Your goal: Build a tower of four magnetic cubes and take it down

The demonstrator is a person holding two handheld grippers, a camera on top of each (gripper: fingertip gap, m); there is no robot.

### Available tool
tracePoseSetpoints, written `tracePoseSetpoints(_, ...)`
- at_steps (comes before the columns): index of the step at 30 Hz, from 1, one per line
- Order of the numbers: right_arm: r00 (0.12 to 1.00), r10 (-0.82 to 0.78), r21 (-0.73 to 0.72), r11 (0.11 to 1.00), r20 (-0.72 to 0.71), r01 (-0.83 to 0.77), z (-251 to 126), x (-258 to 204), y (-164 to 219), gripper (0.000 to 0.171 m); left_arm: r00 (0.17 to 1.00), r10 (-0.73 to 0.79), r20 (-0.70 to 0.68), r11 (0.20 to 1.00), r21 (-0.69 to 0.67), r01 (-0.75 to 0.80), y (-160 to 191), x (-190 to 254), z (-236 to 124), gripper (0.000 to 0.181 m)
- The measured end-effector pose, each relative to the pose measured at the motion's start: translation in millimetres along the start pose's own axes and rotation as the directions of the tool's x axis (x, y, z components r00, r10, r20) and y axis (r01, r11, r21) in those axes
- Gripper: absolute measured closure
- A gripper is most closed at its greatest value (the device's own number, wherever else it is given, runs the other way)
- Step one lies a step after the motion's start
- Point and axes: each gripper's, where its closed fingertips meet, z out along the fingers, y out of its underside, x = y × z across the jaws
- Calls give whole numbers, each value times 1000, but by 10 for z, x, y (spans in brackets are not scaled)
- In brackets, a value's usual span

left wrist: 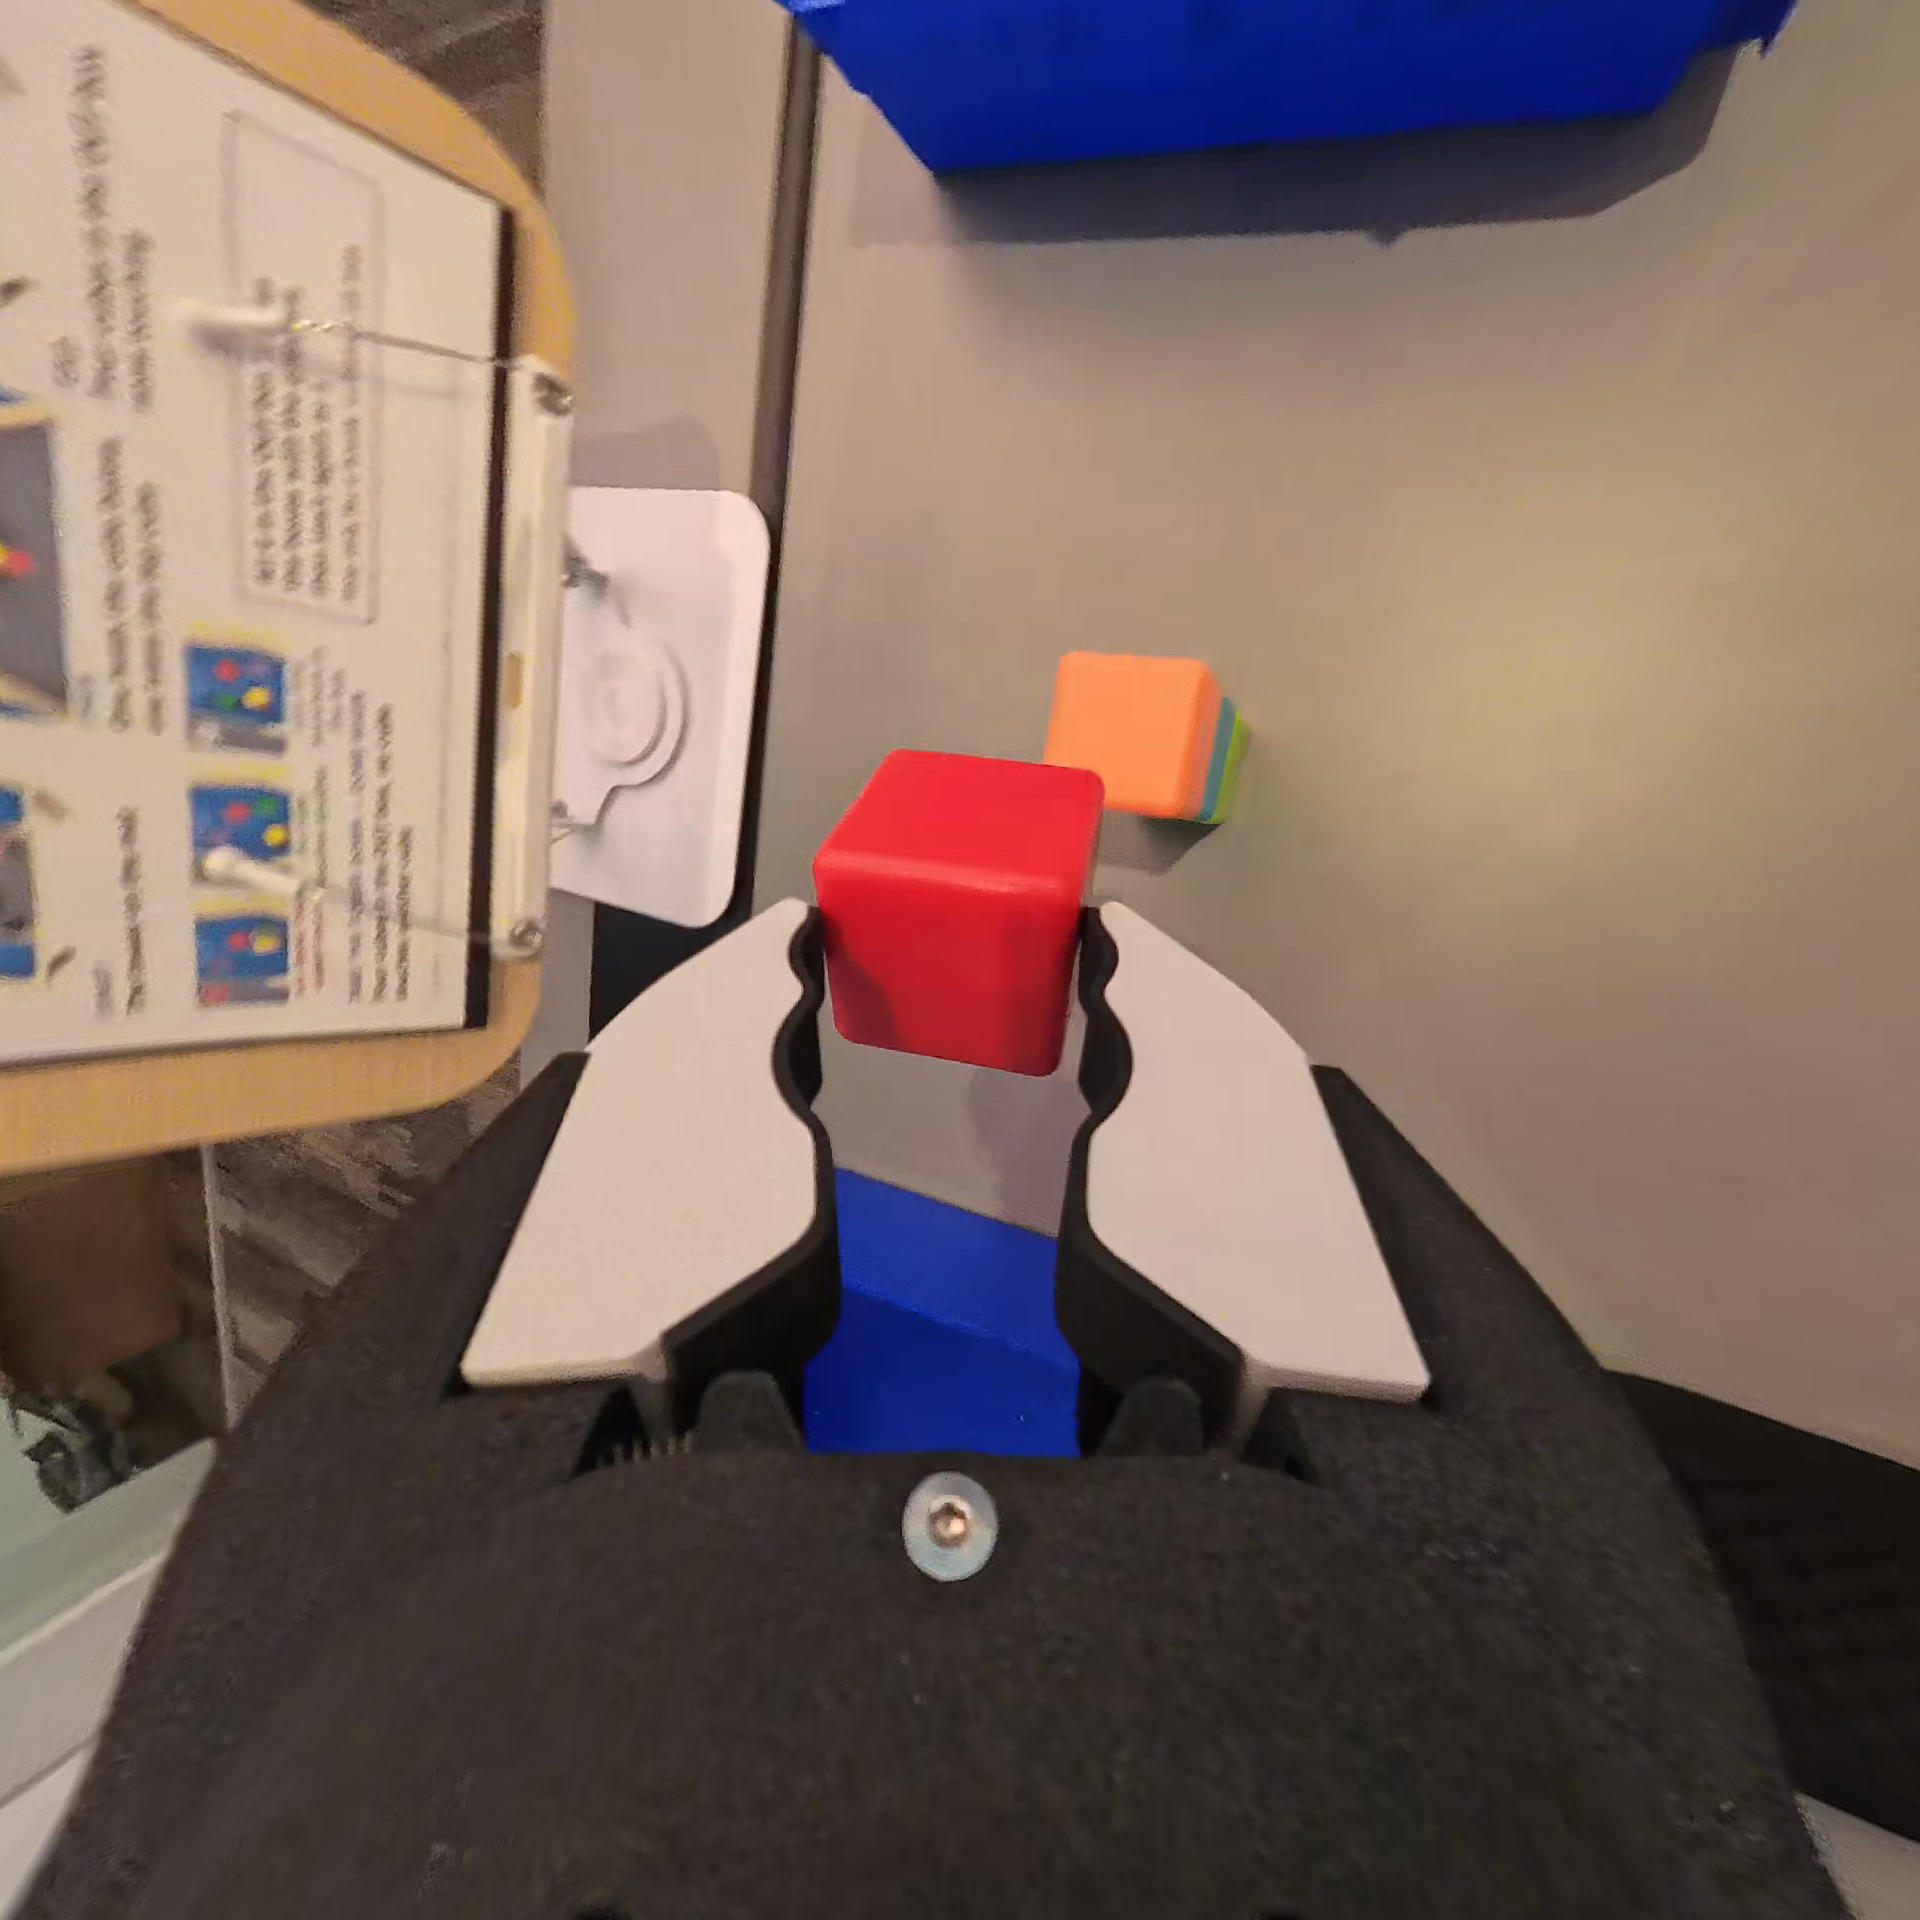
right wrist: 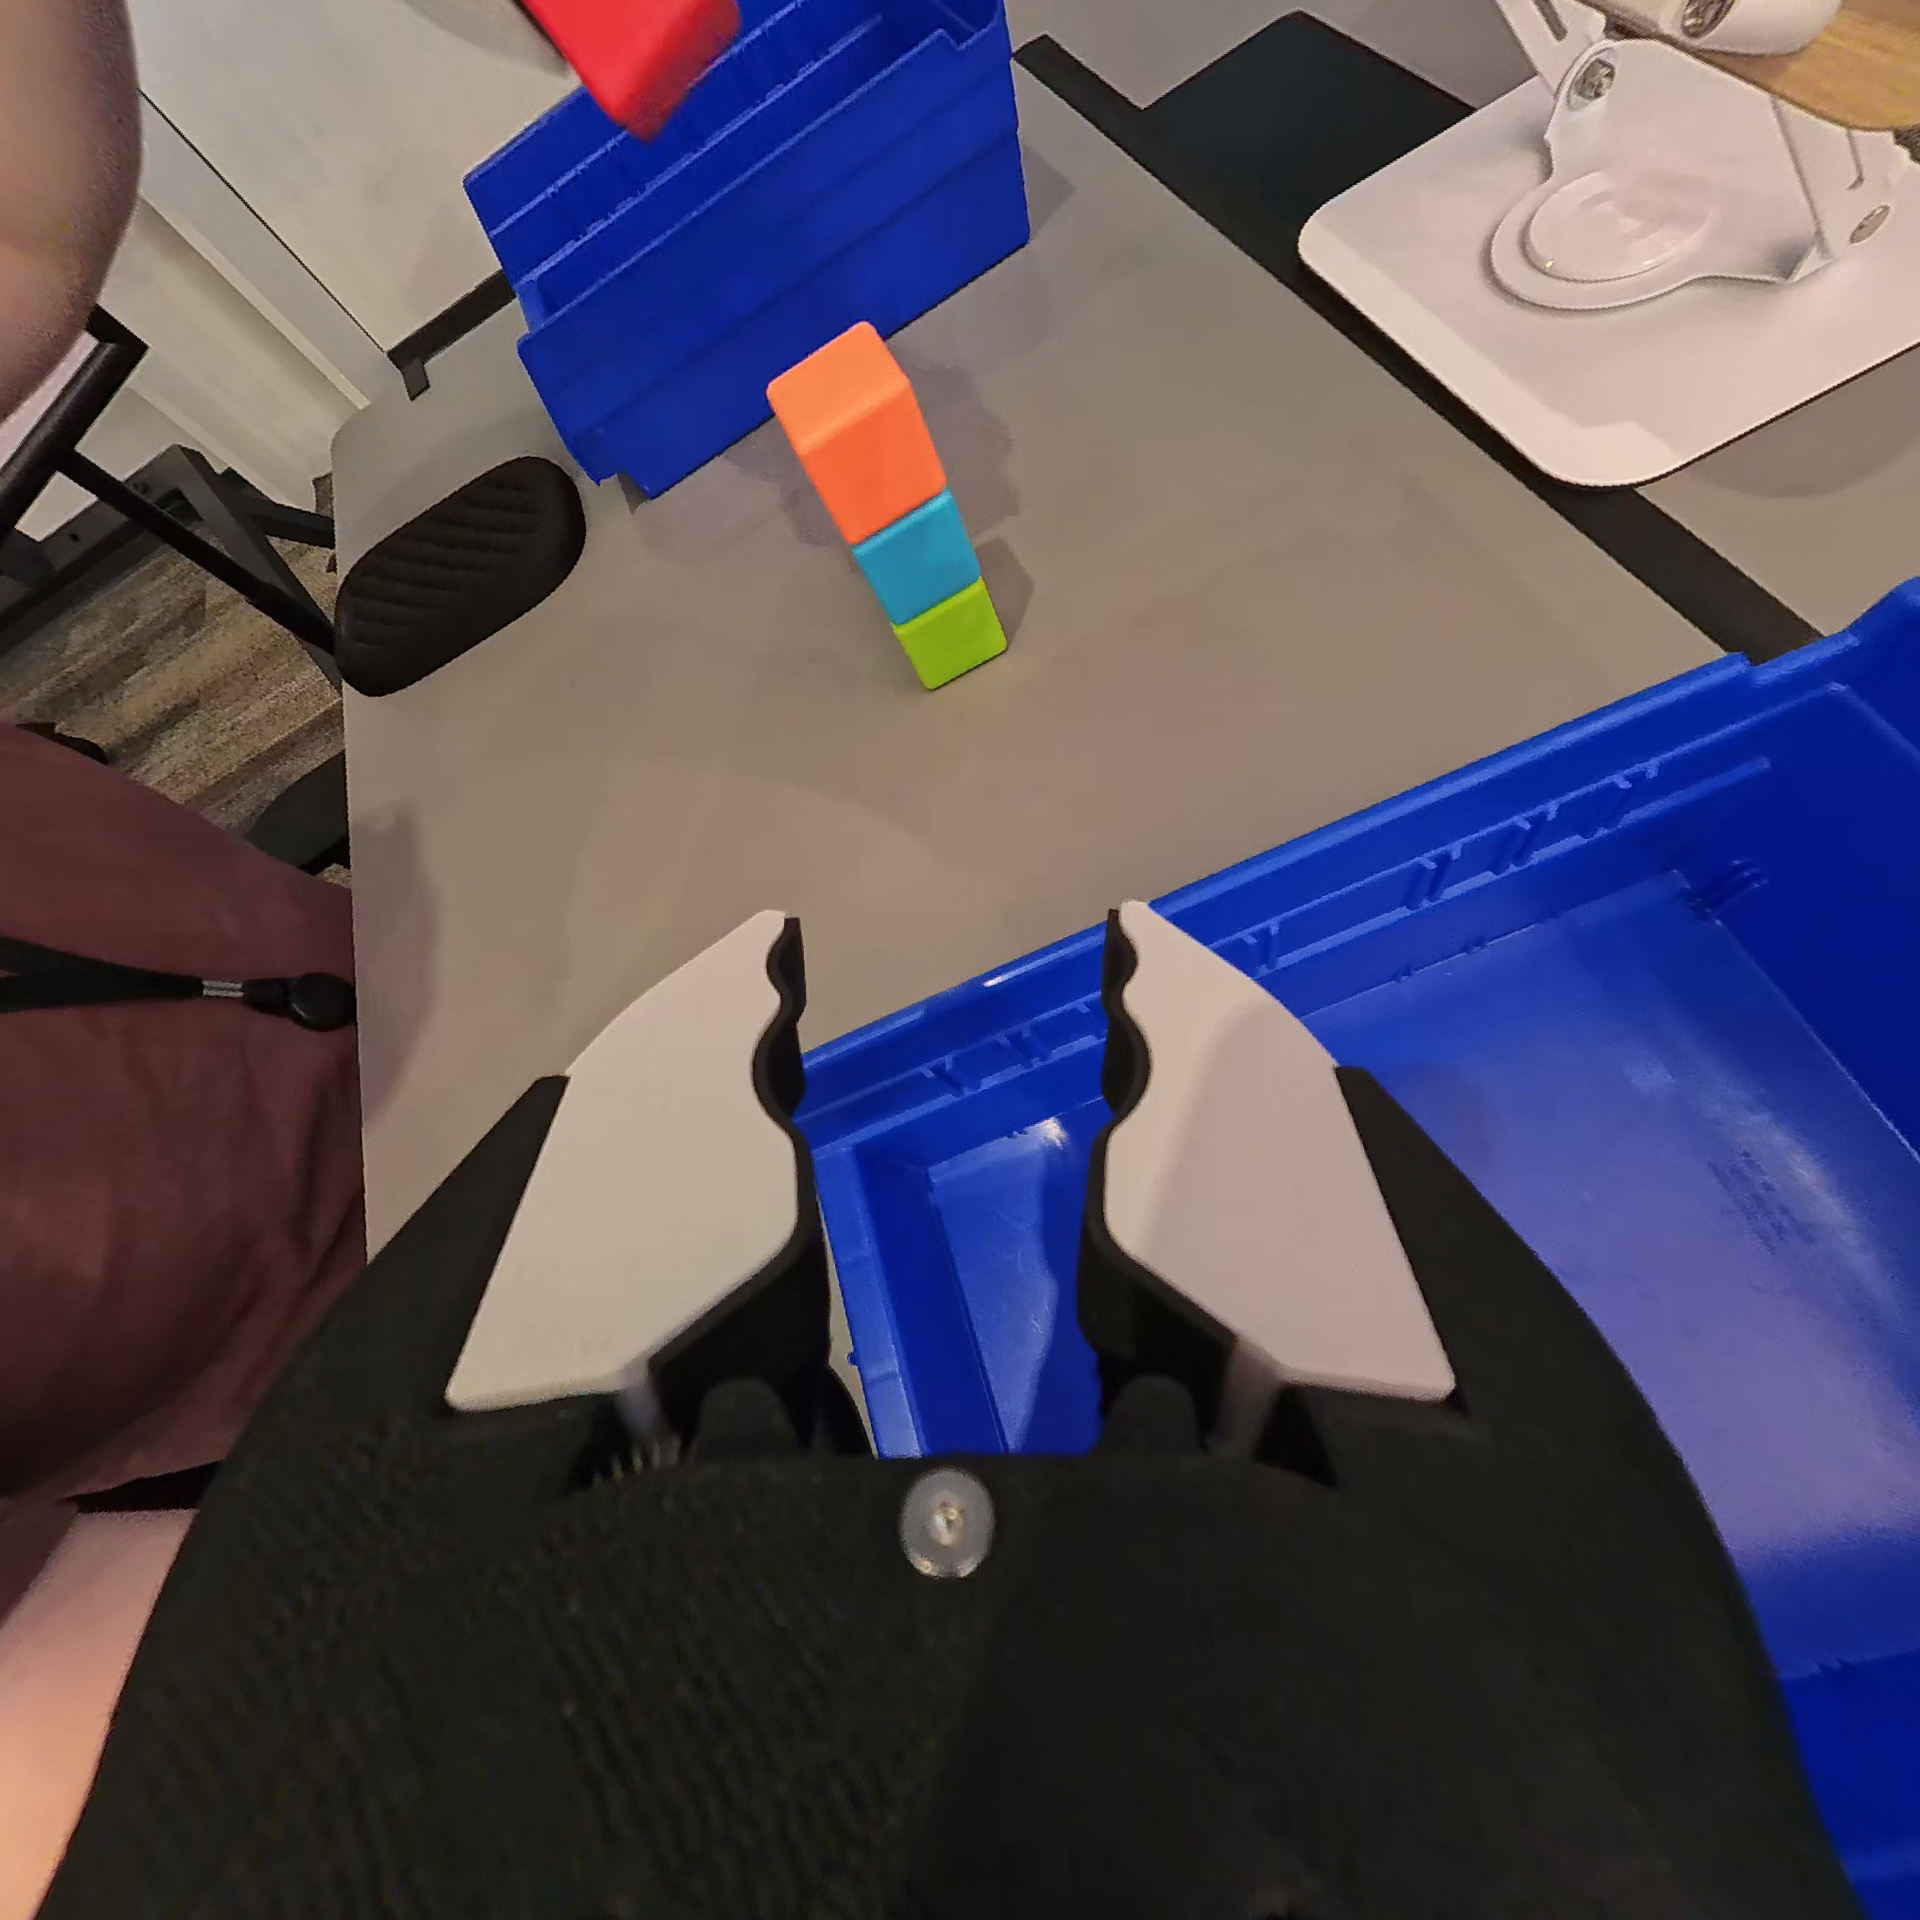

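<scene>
The left hand-held gripper (left wrist: 951,940) pinches the red cube (left wrist: 956,909) by opposite flat faces, above the worktop (right wrist: 644,790) near the three-cube tower (right wrist: 894,509). The cube looks rigid, smooth, probably light. The right hand-held gripper (right wrist: 954,961) hangs open.

cubes: 4 – red cube (left wrist: 951,914), orange cube (right wrist: 854,431), teal cube (right wrist: 916,559), green cube (right wrist: 951,636)
blue bins: 2 – far bin (right wrist: 748,260), near bin (right wrist: 1507,1091)
grippers: 2 – left gripper (left wrist: 951,925), right gripper (right wrist: 954,935)
</scene>
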Motion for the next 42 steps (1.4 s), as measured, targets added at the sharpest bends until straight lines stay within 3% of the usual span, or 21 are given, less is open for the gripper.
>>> tracePoseSetpoints(10,1000,5,-10,1000,11,-5,-2,4,36,115,985,80,-152,982,-155,-104,-28,267,838,130)
tracePoseSetpoints(17,1000,11,-38,999,16,-10,54,24,75,115,981,75,-179,993,-74,-89,-130,315,872,130)
tracePoseSetpoints(30,1000,12,-80,997,21,-10,116,17,130,115,977,100,-190,991,-68,-114,-153,340,865,131)
tracePoseSetpoints(34,999,-5,-105,994,-35,1,141,70,122,115,977,114,-182,989,-70,-129,-121,323,883,129)
tracePoseSetpoints(38,992,-76,-103,993,-101,66,162,81,11,115,985,46,-165,996,-64,-57,-85,299,847,114)
tracePoseSetpoints(42,974,-140,-66,989,-179,130,176,72,-197,115,991,-89,-101,994,54,95,-100,199,703,115)
